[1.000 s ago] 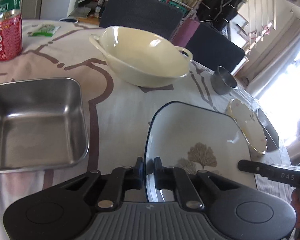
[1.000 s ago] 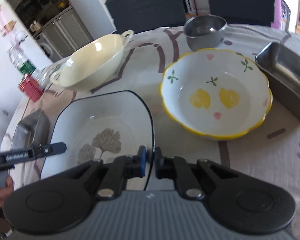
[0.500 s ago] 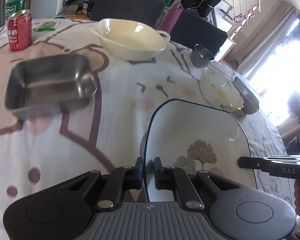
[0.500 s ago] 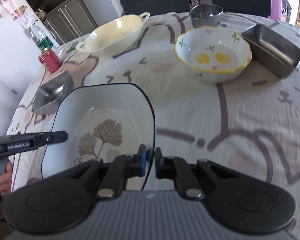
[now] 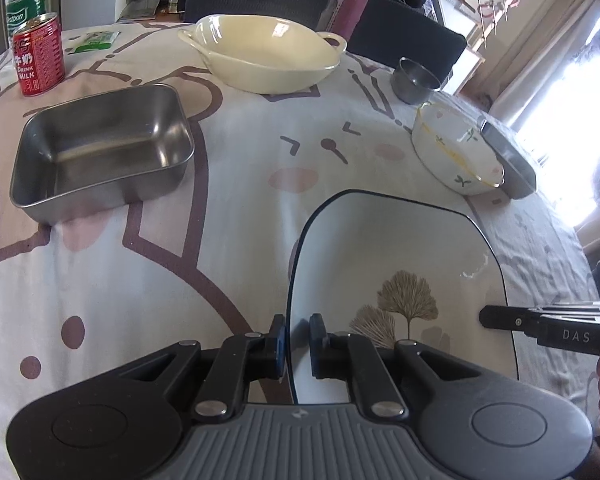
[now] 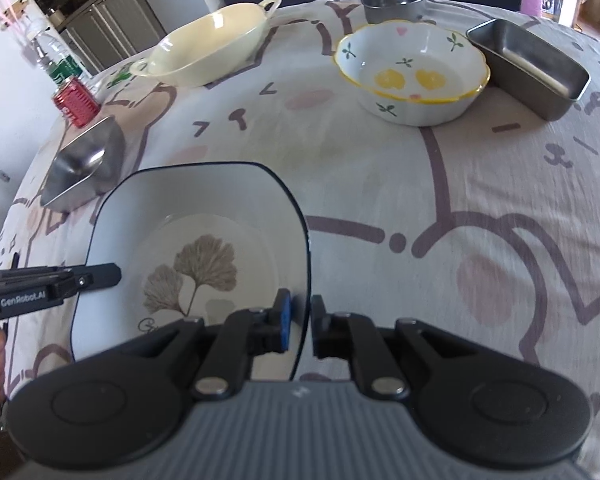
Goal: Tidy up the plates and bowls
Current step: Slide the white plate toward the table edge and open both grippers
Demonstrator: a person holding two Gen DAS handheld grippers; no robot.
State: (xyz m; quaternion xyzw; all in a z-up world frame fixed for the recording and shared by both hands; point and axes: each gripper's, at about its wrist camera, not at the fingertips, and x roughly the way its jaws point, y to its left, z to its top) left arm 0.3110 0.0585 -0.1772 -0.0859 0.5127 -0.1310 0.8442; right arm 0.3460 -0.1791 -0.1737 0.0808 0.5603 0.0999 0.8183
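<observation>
Two hand-held grippers are holding one white leaf-printed plate (image 5: 396,264) by opposite rims above the near edge of the cloth-covered bench (image 5: 228,264). The left hand-held gripper (image 5: 298,346) is clamping the plate's left rim; the right hand-held gripper (image 6: 300,326) is clamping its right rim. Each wrist view is showing the opposite tool reaching in from the side. The left view is showing the square steel tray (image 5: 100,152) fully, toward the bench's left edge, with a red can (image 5: 39,56) behind it. The right view is showing the inside of the yellow-rimmed bowl (image 6: 412,76) and the steel loaf pan (image 6: 528,68) just beside it. A cream handled bowl (image 5: 268,56) and a small steel cup (image 6: 394,0) are standing near the far edge.
</observation>
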